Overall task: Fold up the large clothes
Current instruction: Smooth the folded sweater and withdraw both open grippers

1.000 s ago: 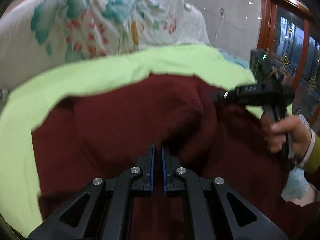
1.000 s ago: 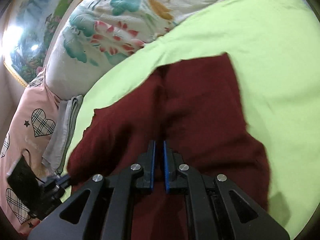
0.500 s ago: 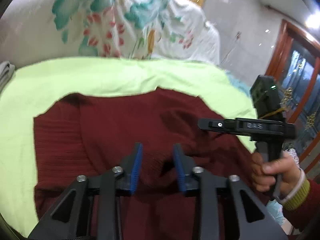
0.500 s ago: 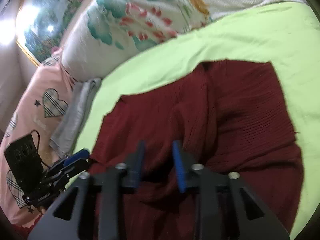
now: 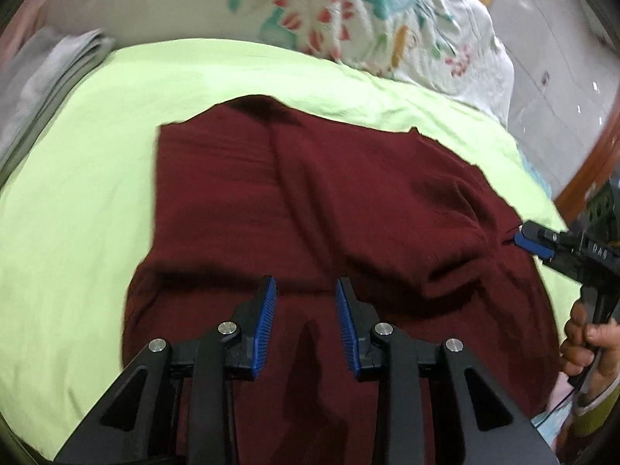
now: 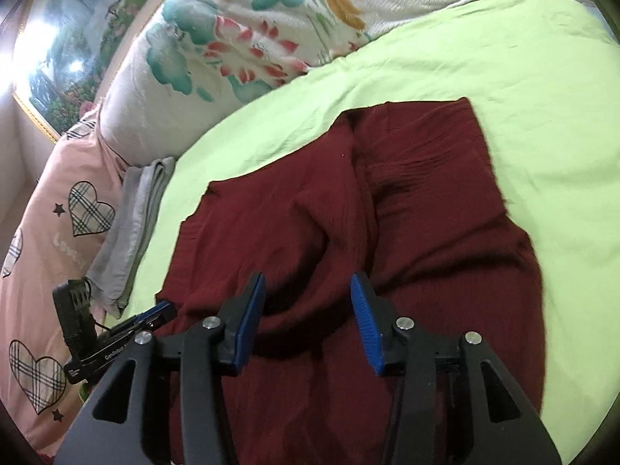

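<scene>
A dark red knitted garment (image 5: 329, 201) lies folded over on a lime green sheet (image 5: 77, 201); it also shows in the right wrist view (image 6: 387, 213). My left gripper (image 5: 306, 290) is open and empty, just above the garment's near part. My right gripper (image 6: 308, 283) is open and empty above the garment's folded hump. The right gripper also shows at the garment's right edge in the left wrist view (image 5: 533, 242). The left gripper shows at the garment's left edge in the right wrist view (image 6: 155, 312).
A floral quilt (image 5: 348, 11) is piled at the back of the bed (image 6: 252, 38). A folded grey cloth (image 6: 131, 232) and a pink pillow with heart prints (image 6: 46, 232) lie to the left. A wooden door frame (image 5: 593, 162) stands at the right.
Both grippers were shut on the red garment, then opened and let it go. They have drawn back, and the garment now lies folded on the sheet.
</scene>
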The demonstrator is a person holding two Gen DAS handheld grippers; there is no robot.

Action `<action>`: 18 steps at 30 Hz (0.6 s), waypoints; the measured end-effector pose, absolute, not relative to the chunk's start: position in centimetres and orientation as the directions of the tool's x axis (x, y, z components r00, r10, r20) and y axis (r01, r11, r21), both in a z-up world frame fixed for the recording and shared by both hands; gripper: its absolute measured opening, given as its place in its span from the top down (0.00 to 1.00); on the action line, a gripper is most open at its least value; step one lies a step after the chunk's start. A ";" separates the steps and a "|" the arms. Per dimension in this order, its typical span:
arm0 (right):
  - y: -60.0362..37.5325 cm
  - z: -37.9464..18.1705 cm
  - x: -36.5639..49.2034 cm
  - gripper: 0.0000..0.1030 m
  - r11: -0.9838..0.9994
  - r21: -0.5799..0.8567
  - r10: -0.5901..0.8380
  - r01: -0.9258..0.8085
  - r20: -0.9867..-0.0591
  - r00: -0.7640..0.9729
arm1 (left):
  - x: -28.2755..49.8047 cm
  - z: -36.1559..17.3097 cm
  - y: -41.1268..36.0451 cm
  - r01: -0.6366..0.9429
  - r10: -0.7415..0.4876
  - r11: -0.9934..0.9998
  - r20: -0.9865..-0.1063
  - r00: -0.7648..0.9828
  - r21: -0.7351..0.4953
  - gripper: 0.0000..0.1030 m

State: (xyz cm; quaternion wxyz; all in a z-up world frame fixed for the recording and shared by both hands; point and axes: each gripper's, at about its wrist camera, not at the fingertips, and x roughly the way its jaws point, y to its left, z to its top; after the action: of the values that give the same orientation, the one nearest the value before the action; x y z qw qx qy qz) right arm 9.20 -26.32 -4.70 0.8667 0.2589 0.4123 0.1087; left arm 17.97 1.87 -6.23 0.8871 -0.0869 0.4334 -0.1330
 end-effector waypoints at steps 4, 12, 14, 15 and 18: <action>-27.3 -4.2 6.0 0.53 0.840 0.541 0.383 0.049 -0.654 0.652 | 13.3 -6.0 4.0 0.091 -0.290 0.950 -0.736 0.612 -0.298 0.63; -32.0 -4.8 -0.4 0.47 0.836 0.525 0.291 0.157 -0.668 0.684 | 6.4 -7.6 9.0 -0.024 -0.239 0.949 -0.764 0.599 -0.316 0.52; -33.8 -5.1 -2.1 0.46 0.826 0.525 0.259 0.204 -0.675 0.691 | 5.0 -8.1 9.6 -0.025 -0.240 0.949 -0.771 0.590 -0.315 0.47; -34.3 -5.3 -2.5 0.46 0.822 0.527 0.251 0.218 -0.678 0.691 | 4.6 -8.3 9.8 -0.025 -0.240 0.950 -0.775 0.585 -0.313 0.46; -35.9 -6.1 -4.2 0.46 0.813 0.524 0.235 0.256 -0.696 0.678 | 2.9 -8.9 10.3 -0.015 -0.248 0.950 -0.781 0.574 -0.313 0.41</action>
State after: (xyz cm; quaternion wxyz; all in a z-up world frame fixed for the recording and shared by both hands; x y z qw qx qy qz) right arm -4.15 -35.91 -6.07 0.8634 0.3061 0.4009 -0.0061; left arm 2.93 10.33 -8.89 0.8753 -0.1441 0.4569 -0.0664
